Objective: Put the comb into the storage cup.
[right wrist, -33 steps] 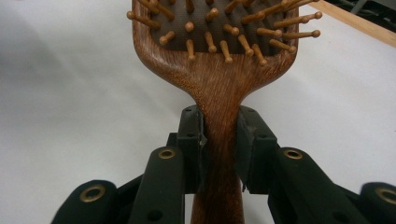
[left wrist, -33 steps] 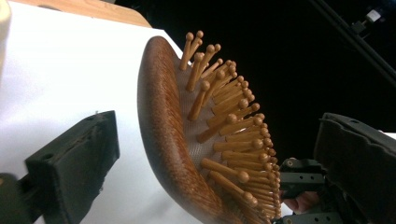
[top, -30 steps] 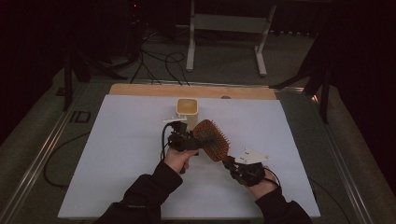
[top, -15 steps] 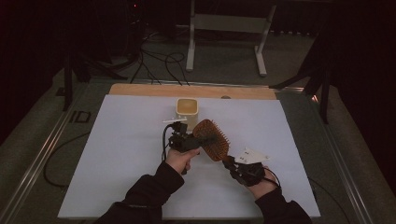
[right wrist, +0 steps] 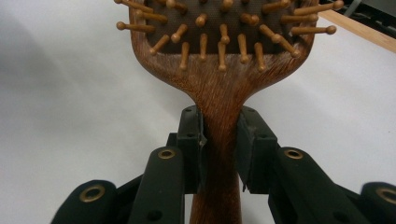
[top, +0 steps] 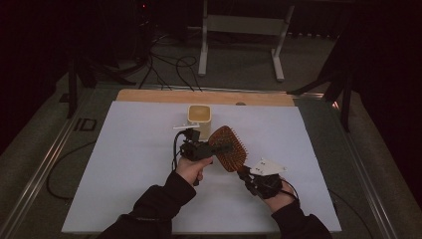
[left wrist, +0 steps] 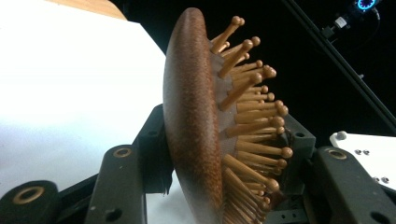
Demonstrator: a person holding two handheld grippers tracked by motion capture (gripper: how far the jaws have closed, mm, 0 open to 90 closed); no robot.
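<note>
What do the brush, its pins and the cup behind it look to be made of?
Brush: dark reddish-brown wood, judging by the grain along handle and back, smooth with a slight sheen. Pins: lighter wood, or possibly plastic, round-tipped, set in a grey pad. Cup: pale yellow, matte, probably plastic, though the high view is too dim to be sure.

Hairbrush [top: 228, 148] head nudged slightly nearer the cup [top: 199, 115] than a second ago, left gripper [top: 215, 148] edged with it toward the cup. Perhaps tilted a touch more upright, though too dim in the high view to be sure.
</note>
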